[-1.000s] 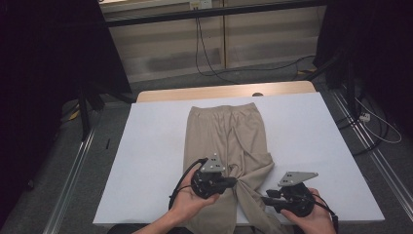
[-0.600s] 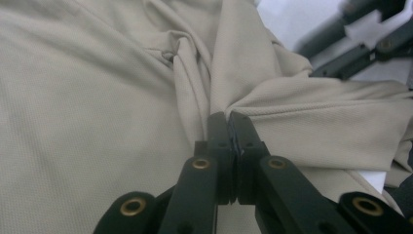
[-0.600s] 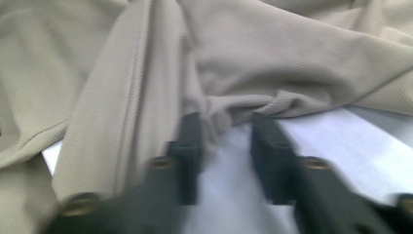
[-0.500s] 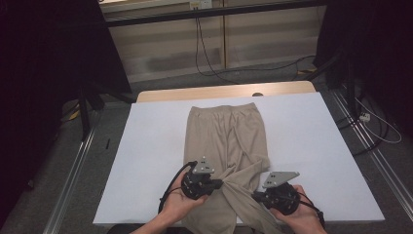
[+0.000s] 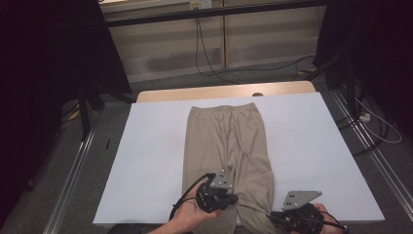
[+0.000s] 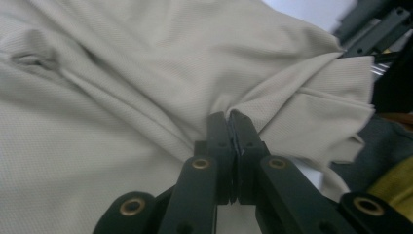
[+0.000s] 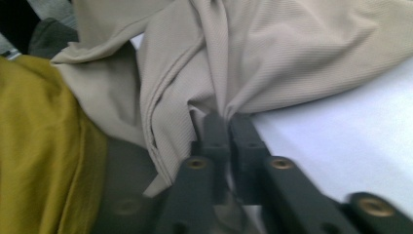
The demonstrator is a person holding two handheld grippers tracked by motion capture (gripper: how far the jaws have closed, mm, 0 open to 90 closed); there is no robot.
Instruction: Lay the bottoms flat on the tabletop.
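Beige trousers (image 5: pixel 226 141) lie lengthwise on the white table cover (image 5: pixel 321 146), waistband at the far end and leg ends at the near edge. My left gripper (image 5: pixel 236 199) is over the left leg's end, and in the left gripper view it (image 6: pixel 230 117) is shut on a pinched fold of the trousers (image 6: pixel 146 73). My right gripper (image 5: pixel 272 218) is at the right leg's end by the table's near edge. In the right gripper view its jaws (image 7: pixel 226 119) have just been opening a little, with a gathered fold of the trousers (image 7: pixel 292 58) still caught at their tips.
A bare wooden strip of the table (image 5: pixel 195 92) shows beyond the cover. Metal rails (image 5: pixel 73 165) and cables (image 5: pixel 375 122) run along the floor on both sides. The person's yellow garment (image 7: pixel 44 146) is close behind the right gripper.
Both hands have drawn back toward the near edge of the table with the leg ends in the jaws. The left one also sank a little.
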